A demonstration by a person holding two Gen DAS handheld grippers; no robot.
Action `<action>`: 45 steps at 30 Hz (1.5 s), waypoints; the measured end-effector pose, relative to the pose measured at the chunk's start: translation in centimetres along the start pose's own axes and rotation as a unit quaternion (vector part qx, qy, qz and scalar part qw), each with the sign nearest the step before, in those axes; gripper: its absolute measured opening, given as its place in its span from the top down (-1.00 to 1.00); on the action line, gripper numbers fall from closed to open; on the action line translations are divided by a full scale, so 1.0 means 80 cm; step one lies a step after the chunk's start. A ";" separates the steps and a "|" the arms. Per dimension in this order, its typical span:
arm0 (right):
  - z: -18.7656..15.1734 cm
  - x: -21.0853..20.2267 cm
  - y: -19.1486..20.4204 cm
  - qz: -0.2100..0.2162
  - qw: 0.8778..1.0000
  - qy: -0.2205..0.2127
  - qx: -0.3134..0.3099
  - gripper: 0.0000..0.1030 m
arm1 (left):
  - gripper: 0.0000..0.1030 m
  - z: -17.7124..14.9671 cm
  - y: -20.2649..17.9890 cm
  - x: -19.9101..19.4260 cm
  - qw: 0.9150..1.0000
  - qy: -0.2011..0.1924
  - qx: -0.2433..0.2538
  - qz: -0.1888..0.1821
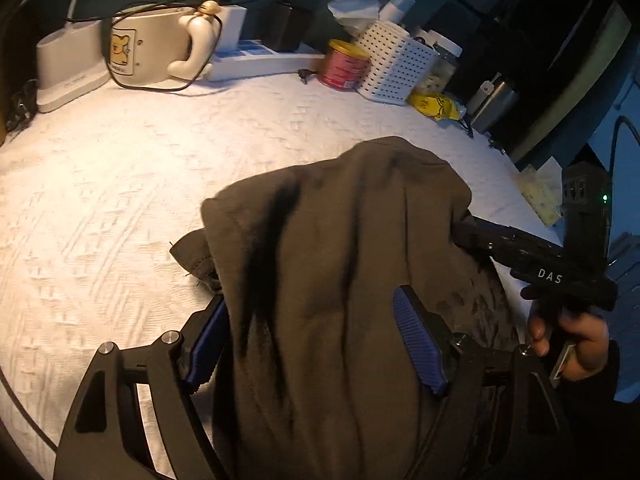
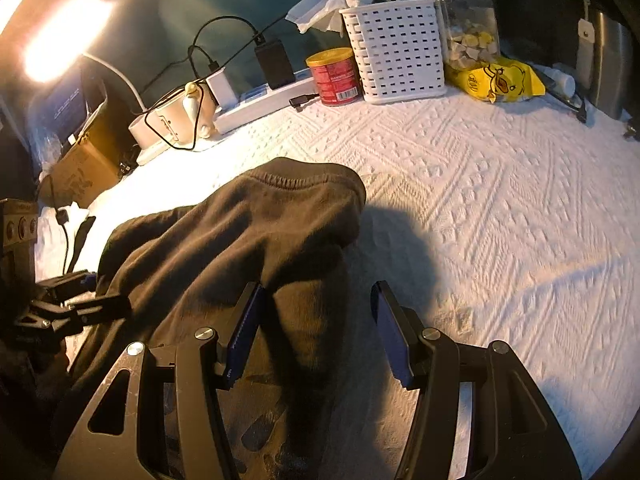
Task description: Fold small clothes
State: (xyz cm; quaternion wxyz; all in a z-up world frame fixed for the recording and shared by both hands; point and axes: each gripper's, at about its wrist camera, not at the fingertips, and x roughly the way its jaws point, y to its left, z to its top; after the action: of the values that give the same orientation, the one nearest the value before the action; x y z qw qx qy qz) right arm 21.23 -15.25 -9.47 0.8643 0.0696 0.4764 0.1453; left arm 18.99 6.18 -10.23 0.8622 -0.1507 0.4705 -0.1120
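Note:
A dark brown garment (image 1: 340,260) lies bunched on the white textured cloth (image 1: 120,200). My left gripper (image 1: 316,340) is open, its blue pads on either side of a fold of the garment that drapes between them. My right gripper (image 2: 320,336) is open too, with the garment (image 2: 248,232) heaped over its left finger and hanging into the gap. The right gripper also shows in the left wrist view (image 1: 532,264), reaching into the garment's right edge. The left gripper shows at the left edge of the right wrist view (image 2: 72,300).
Along the back edge stand a white mug (image 1: 152,48), a power strip (image 1: 260,60), a red can (image 1: 344,64), a white perforated basket (image 1: 396,64), a yellow snack bag (image 2: 496,80) and a clear jar (image 2: 468,24). A cardboard box (image 2: 80,168) sits at the left.

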 end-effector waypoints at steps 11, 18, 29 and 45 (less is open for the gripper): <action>0.019 0.026 0.000 0.038 0.999 -0.004 0.006 -0.15 | -0.33 0.002 -0.025 0.013 0.999 -0.007 0.044 0.024; 0.015 0.037 0.028 0.049 0.998 -0.010 -0.049 -0.12 | 0.23 0.002 -0.040 0.019 0.998 -0.021 0.061 0.028; 0.010 0.030 0.042 0.089 0.994 -0.014 -0.063 0.59 | 0.45 -0.005 -0.058 0.018 0.996 -0.041 0.067 0.039; -0.006 -0.060 0.076 0.087 0.987 -0.085 -0.102 0.60 | 0.48 -0.021 -0.082 -0.037 0.991 -0.116 0.070 0.021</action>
State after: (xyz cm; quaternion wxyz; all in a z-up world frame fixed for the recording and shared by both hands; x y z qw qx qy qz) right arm 17.32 -10.99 -4.31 0.8884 0.0350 0.3758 0.2615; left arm 15.67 0.86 -6.38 0.9217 -0.0921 0.3610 -0.1083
